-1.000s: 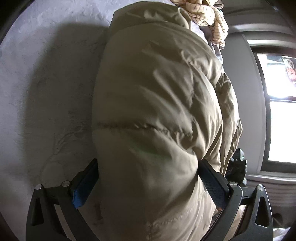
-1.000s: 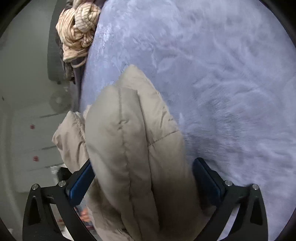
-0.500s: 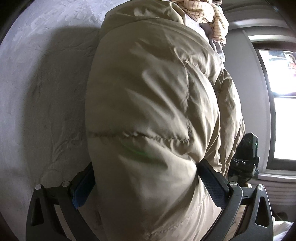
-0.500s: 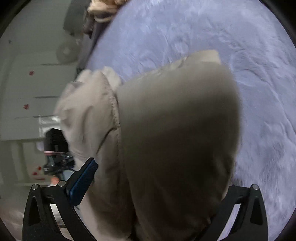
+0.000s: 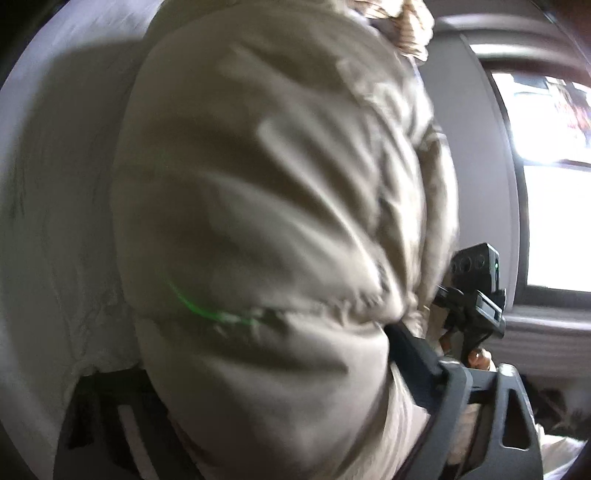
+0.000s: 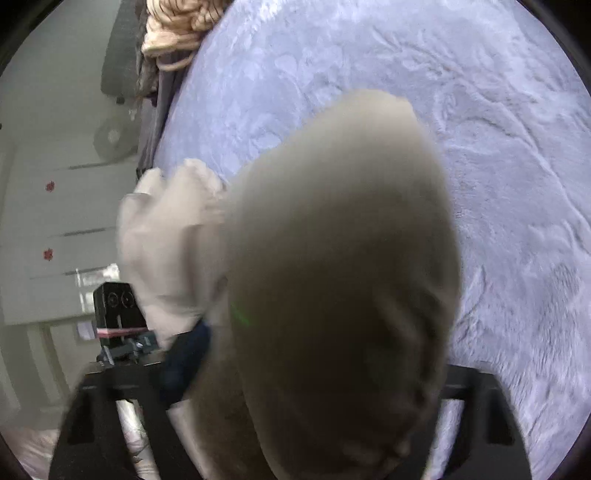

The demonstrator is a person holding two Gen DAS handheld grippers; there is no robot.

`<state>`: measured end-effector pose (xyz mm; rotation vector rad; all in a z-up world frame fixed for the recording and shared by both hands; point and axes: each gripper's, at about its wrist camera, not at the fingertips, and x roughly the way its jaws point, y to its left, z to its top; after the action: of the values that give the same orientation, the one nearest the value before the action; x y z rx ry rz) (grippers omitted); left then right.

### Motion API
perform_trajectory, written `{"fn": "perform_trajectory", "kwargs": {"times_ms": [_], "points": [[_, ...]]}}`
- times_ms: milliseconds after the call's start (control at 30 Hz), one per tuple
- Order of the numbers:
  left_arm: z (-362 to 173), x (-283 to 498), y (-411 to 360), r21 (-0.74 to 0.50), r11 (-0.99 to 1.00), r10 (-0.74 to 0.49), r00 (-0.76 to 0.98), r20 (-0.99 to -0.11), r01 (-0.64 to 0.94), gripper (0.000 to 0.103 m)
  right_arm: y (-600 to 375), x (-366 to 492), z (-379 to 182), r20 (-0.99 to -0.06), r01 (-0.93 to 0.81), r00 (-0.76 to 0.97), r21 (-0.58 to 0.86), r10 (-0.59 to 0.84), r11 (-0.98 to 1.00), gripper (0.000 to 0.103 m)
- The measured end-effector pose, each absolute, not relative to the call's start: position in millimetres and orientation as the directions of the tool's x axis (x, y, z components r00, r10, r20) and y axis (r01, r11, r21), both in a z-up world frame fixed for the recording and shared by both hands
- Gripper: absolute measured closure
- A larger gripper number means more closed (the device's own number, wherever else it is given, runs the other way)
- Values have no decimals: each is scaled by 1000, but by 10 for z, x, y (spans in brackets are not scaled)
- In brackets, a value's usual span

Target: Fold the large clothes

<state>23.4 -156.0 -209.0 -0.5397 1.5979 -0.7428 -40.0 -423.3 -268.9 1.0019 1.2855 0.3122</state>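
Note:
A beige puffer jacket fills the left wrist view, bulging between the fingers of my left gripper, which is shut on it. The jacket hides the left finger. The same jacket fills the right wrist view, where my right gripper is shut on another part of it. It hangs above a pale lavender plush bed cover. Each gripper shows in the other's view: the right one at right, the left one at left. Both views are blurred.
A striped cream garment lies bunched at the far edge of the bed, also seen in the left wrist view. A bright window is at right. White drawers with red flower stickers stand beyond the bed's left edge.
Both grippers have lifted and swung the jacket, which now bulges closer to both cameras. The grippers have come nearer to each other. Both views have become blurred with motion.

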Motion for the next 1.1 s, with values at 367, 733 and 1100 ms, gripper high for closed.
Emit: {"fn": "perform_trajectory", "kwargs": {"times_ms": [367, 733, 1100], "points": [[-1374, 694, -1210, -773, 616, -779, -28, -626, 151, 30, -3765, 8, -1892, -567, 204, 403, 821, 718, 534, 64], [-1368, 1974, -555, -645, 746, -666, 153, -730, 167, 30, -2967, 1538, -1861, -503, 95, 408, 854, 762, 512, 64], [-1819, 2041, -340, -497, 862, -506, 202, -839, 97, 13, -2773, 1949, -2360, -650, 238, 359, 757, 669, 608, 52]]}}
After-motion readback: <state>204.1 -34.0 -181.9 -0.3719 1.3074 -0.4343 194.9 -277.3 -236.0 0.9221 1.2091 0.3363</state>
